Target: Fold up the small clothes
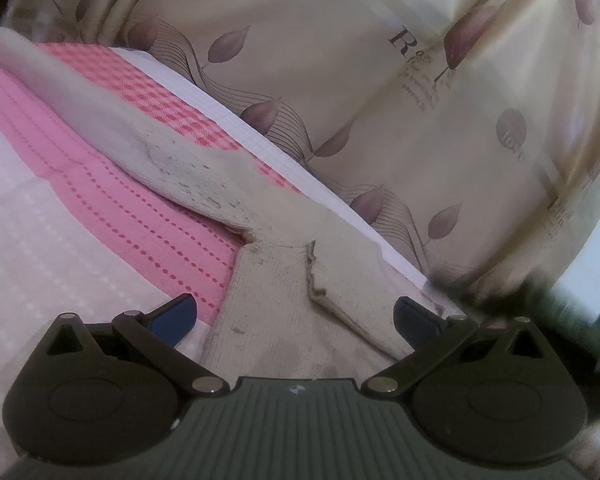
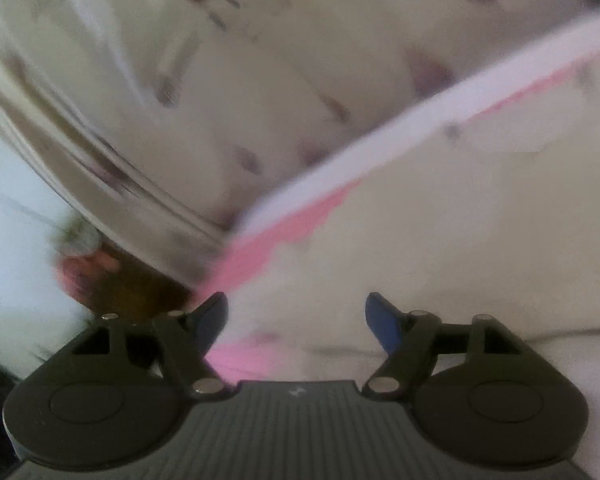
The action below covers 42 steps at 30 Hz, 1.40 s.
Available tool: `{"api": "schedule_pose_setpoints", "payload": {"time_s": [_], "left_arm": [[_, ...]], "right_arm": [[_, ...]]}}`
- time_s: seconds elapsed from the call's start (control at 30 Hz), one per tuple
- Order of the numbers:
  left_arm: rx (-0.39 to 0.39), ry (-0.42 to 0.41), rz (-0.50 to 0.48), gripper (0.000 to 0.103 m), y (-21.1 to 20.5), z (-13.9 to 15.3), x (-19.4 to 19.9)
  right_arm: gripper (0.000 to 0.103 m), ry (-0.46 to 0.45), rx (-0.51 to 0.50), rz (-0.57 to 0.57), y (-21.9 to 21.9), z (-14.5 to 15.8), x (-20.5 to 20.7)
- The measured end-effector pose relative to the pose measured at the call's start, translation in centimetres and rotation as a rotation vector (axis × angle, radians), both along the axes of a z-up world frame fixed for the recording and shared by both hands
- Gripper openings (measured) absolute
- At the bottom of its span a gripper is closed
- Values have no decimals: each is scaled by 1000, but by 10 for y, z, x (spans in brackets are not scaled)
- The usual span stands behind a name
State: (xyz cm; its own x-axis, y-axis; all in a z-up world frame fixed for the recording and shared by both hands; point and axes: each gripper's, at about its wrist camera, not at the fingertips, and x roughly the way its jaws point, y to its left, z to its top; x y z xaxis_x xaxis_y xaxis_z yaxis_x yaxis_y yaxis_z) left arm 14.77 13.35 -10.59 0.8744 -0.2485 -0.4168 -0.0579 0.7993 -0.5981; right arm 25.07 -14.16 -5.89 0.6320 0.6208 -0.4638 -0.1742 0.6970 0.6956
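Left wrist view: a soft, light beige knitted garment [image 1: 284,280] is seen between the released left claw [image 1: 296,316]; its wavy hem at 12 o'clock should be pinched.

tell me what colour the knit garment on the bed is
Beige knit garment, slightly soiled; clearest in the left wrist view.

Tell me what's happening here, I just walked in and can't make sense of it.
A person with a gripper in each hand is folding a small beige knitted garment lying on a pink and white cloth. The left gripper hangs over the garment with its jaws open. The right gripper is also open, holding nothing, in a blurred view. A leaf-patterned curtain hangs behind.
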Motion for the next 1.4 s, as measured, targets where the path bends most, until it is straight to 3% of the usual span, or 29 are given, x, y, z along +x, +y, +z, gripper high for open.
{"api": "schedule_pose_setpoints", "payload": {"time_s": [0.07,0.17,0.27,0.37,0.43,0.53,0.6,0.8,0.97,1.07,1.2,1.23,1.27,1.3,1.4], "left_arm": [[-15,0,-9,103,2,0,1],[-43,15,-52,103,10,3,2],[-15,13,-51,103,25,13,-5],[10,18,-48,103,54,25,-11],[44,45,-19,103,79,32,-13],[88,60,48,103,129,43,-16],[74,76,105,103,170,51,-16],[-114,136,281,98,299,56,2],[-273,220,411,92,383,32,22],[-378,268,397,92,408,9,37],[-444,304,365,90,415,-13,64],[-453,290,374,85,414,-17,64],[-452,265,393,54,414,-19,65],[-424,264,418,9,413,-17,66],[-306,209,456,11,400,10,68]], "right_arm": [[77,-34,-232,-11,12,4,-11],[75,-72,-468,-12,25,-1,-27],[82,-107,-566,-2,36,-7,-38],[101,-87,-634,38,50,-10,-39],[103,-84,-684,61,58,-12,-41],[103,-82,-661,65,54,-11,-42],[103,-89,-637,68,49,-11,-44],[103,-98,-564,40,44,-12,-43],[103,-102,-518,26,38,-11,-44],[103,-101,-499,20,35,-12,-43],[103,-100,-490,17,34,-12,-43],[103,-100,-488,16,34,-12,-43],[103,-100,-487,16,34,-12,-43],[103,-100,-486,16,34,-12,-43],[103,-100,-485,16,33,-12,-43]]}}
